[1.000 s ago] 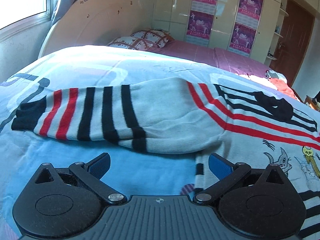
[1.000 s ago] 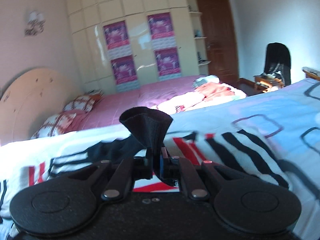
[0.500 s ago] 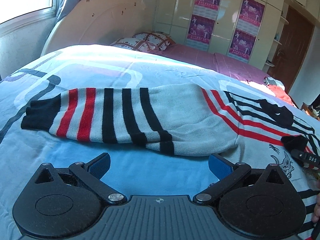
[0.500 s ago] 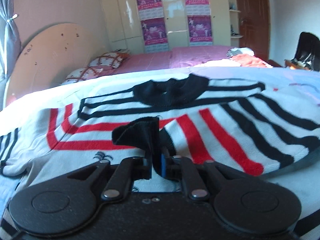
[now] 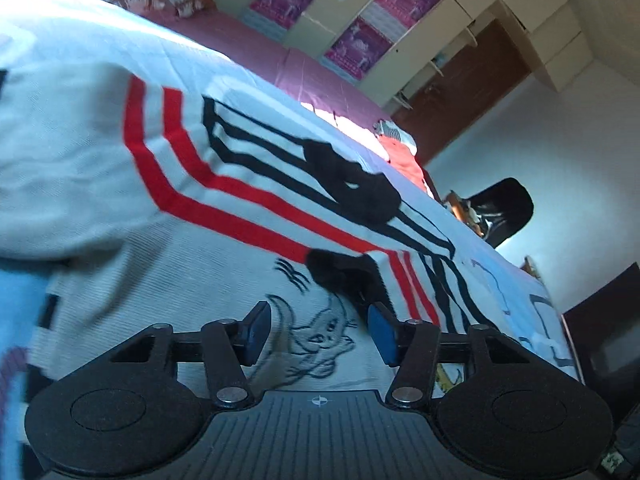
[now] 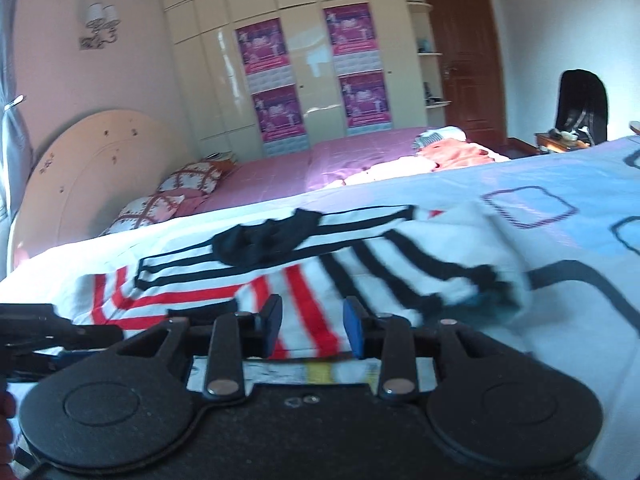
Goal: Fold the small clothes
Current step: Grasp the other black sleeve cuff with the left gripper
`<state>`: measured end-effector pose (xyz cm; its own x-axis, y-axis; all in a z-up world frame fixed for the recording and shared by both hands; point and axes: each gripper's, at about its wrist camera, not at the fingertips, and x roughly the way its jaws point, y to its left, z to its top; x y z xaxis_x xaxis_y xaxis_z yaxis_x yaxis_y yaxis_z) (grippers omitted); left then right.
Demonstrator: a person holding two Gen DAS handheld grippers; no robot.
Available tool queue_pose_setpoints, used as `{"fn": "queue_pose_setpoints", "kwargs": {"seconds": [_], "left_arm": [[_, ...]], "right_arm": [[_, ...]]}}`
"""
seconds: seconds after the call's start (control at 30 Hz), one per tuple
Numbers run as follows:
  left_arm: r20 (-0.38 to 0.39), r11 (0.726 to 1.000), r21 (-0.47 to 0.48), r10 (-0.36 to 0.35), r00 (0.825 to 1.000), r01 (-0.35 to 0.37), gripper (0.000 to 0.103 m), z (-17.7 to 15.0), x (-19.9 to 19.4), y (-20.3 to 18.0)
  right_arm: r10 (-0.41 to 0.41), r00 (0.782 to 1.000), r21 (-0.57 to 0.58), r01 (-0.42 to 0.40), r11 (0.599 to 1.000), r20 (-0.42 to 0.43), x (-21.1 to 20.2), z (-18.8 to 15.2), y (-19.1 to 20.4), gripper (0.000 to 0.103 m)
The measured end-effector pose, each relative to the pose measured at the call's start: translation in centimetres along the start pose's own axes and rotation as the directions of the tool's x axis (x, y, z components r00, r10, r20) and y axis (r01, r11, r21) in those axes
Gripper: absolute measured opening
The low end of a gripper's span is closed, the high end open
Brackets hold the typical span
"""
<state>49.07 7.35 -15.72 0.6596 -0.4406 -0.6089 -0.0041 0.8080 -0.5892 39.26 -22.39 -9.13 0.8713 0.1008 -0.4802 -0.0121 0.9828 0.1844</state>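
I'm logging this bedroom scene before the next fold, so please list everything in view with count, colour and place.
sweater: one, white with red and black stripes, flat on the near bed.
bedspread: one, light blue, under it.
pillows: two, red-and-white patterned, on the far pink bed.
posters: four, purple, on the wardrobe doors.
door: one, brown, beside the wardrobe.
wall lamp: one, pale, upper left.
left gripper: black, blue pads, closing, over the sweater's cartoon print.
right gripper: black, opening, nothing gripped.
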Motion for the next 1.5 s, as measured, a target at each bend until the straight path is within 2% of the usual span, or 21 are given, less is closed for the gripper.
{"fn": "queue_pose_setpoints", "kwargs": {"seconds": [0.13,0.2,0.23,0.27,0.37,0.47,0.57,0.6,0.67,0.73,0.83,0.93,0.97,1.03,1.1,1.17,1.27,1.3,1.33,1.37,1.5], "left_arm": [[-0.009,1.000,-0.019,-0.002,1.000,0.002,0.054,-0.1,4.1,-1.2],[-0.003,1.000,-0.013,0.001,1.000,-0.001,0.051,0.3,5.4,-1.8],[-0.010,1.000,0.014,0.009,1.000,-0.009,0.022,0.6,6.0,-2.3],[-0.020,0.999,0.033,0.014,1.000,-0.013,0.004,0.8,6.8,-2.6],[0.023,0.998,0.070,0.004,1.000,-0.005,0.004,1.6,6.9,-3.6],[0.120,0.989,0.147,-0.022,0.993,0.005,0.004,3.0,4.2,-4.8],[0.204,0.979,0.197,0.000,0.979,-0.041,0.004,3.4,1.0,-4.3],[0.212,0.974,0.213,0.032,0.977,-0.079,0.004,3.2,0.3,-3.5],[0.160,0.969,0.211,0.096,0.982,-0.129,0.004,3.0,0.8,-1.6],[0.119,0.975,0.181,0.109,0.987,-0.130,0.004,2.7,1.7,-0.3],[0.132,0.975,0.181,0.109,0.985,-0.133,0.004,2.2,1.5,-0.1],[0.152,0.978,0.162,0.109,0.982,-0.134,0.004,1.7,1.1,0.1],[0.165,0.979,0.155,0.105,0.981,-0.130,0.004,1.3,0.8,0.3],[0.186,0.975,0.165,0.120,0.975,-0.151,0.004,0.9,0.5,0.1],[0.133,0.965,0.175,0.172,0.976,-0.194,0.004,0.6,1.5,0.4],[0.120,0.967,0.168,0.175,0.977,-0.194,0.004,0.3,1.8,0.8],[0.131,0.968,0.162,0.171,0.977,-0.191,0.004,0.2,1.6,0.9],[0.133,0.970,0.150,0.170,0.976,-0.189,0.004,0.2,1.7,1.1],[0.134,0.973,0.136,0.167,0.977,-0.185,0.004,0.1,1.7,1.2],[0.134,0.973,0.136,0.167,0.977,-0.185,0.004,0.0,1.7,1.3],[0.139,0.966,0.155,0.186,0.973,-0.207,0.004,-0.1,2.0,0.9]], "right_arm": [[-0.040,0.999,0.085,0.041,0.996,-0.009,-1.1,0.3,-4.2,0.036],[-0.033,0.999,0.178,0.037,0.983,-0.025,-1.0,0.2,-6.6,0.039],[-0.015,0.999,0.256,0.022,0.966,-0.031,-0.7,0.0,-8.1,0.044],[0.000,1.000,0.325,0.010,0.946,-0.031,-0.4,-0.1,-9.2,0.046],[0.016,0.999,0.448,-0.002,0.894,-0.029,0.1,-0.4,-11.7,0.046],[0.018,1.000,0.461,-0.011,0.887,-0.012,0.0,-0.2,-12.2,0.046],[0.024,1.000,0.458,-0.021,0.889,-0.001,0.0,-0.1,-12.3,0.046],[0.025,1.000,0.456,-0.022,0.889,-0.001,0.1,0.0,-12.4,0.046],[0.033,0.999,0.463,-0.025,0.886,-0.010,0.5,-0.1,-12.8,0.045],[0.056,0.998,0.507,-0.036,0.861,-0.024,1.2,-0.5,-13.4,0.044],[0.110,0.994,0.575,-0.081,0.814,-0.015,1.9,-0.9,-14.1,0.041],[0.129,0.990,0.624,-0.072,0.778,-0.047,3.4,-1.1,-14.6,0.038],[0.129,0.990,0.634,-0.061,0.771,-0.061,4.1,-1.1,-14.8,0.032],[0.095,0.992,0.610,-0.026,0.792,-0.081,4.8,-1.1,-14.8,0.010],[0.051,0.990,0.547,0.030,0.837,-0.131,5.2,-1.1,-14.4,0.010],[0.026,0.992,0.476,0.036,0.878,-0.121,4.2,-0.4,-13.9,0.017],[-0.014,1.000,0.331,0.022,0.943,-0.027,2.9,1.8,-13.2,0.029],[-0.007,1.000,0.294,0.014,0.956,-0.025,3.5,2.6,-13.3,0.031],[0.000,0.999,0.270,0.012,0.963,-0.045,4.6,3.2,-13.4,0.042],[0.013,0.998,0.253,0.003,0.967,-0.063,5.8,3.6,-13.4,0.047],[-0.007,0.999,0.174,0.016,0.985,-0.050,10.9,5.5,-13.9,0.039]]}}
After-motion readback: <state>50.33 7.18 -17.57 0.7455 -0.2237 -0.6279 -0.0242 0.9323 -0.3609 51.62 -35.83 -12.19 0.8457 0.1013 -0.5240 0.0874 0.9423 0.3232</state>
